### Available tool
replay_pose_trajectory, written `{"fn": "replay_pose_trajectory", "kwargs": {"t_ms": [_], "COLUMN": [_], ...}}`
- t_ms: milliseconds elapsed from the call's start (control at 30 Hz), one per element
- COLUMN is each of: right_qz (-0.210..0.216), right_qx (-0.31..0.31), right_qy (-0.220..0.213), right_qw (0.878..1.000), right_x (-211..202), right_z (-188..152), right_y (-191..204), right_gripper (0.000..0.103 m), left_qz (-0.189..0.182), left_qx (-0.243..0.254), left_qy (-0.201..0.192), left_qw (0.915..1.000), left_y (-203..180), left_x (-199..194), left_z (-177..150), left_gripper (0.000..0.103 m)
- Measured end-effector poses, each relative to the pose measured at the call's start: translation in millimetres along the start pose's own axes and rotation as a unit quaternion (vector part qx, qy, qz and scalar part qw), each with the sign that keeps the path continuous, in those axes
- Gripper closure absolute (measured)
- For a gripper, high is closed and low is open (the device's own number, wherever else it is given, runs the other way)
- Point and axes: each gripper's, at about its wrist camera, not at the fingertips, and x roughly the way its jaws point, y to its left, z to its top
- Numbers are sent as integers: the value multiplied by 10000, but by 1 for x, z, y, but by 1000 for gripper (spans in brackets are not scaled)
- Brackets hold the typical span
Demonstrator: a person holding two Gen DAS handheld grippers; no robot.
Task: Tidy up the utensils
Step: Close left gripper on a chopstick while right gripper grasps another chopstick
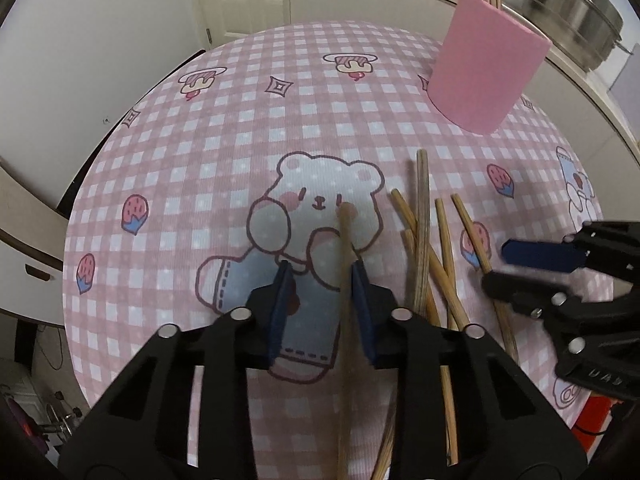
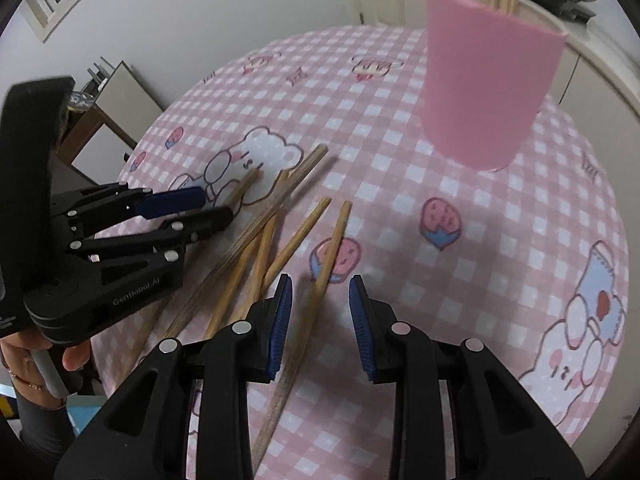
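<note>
Chopstick (image 1: 345, 280) sits loose between your half-open left tongs (image 1: 320, 280); right tongs (image 2: 320, 300) straddle another (image 2: 320, 292), gripping nothing. Close off-centre and either rolls away.

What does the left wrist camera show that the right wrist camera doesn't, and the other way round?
Only the left wrist view: a steel lidded pot on the counter behind, and the left gripper with a wooden chopstick between its jaws.
Only the right wrist view: the person's hand under the left gripper, and the right gripper astride another chopstick, not clamped.
Both: pink cylindrical holder, loose chopstick pile, pink checked tablecloth.
</note>
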Motion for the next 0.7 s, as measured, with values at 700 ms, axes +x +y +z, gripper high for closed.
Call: {"fn": "replay_pose_trajectory", "kwargs": {"t_ms": [700], "right_qz": [-288], "right_qx": [-201], "right_qy": [-624], "right_qw": [9974], "right_x": [-39], "right_z": [17], "right_y": [16], "right_gripper": [98], "left_qz": [-143], "left_qx": [-161], "left_qy": [-968], "left_qw": [9951], "left_y": [0], "left_x": [-78], "left_z": [10], "left_gripper": [97]}}
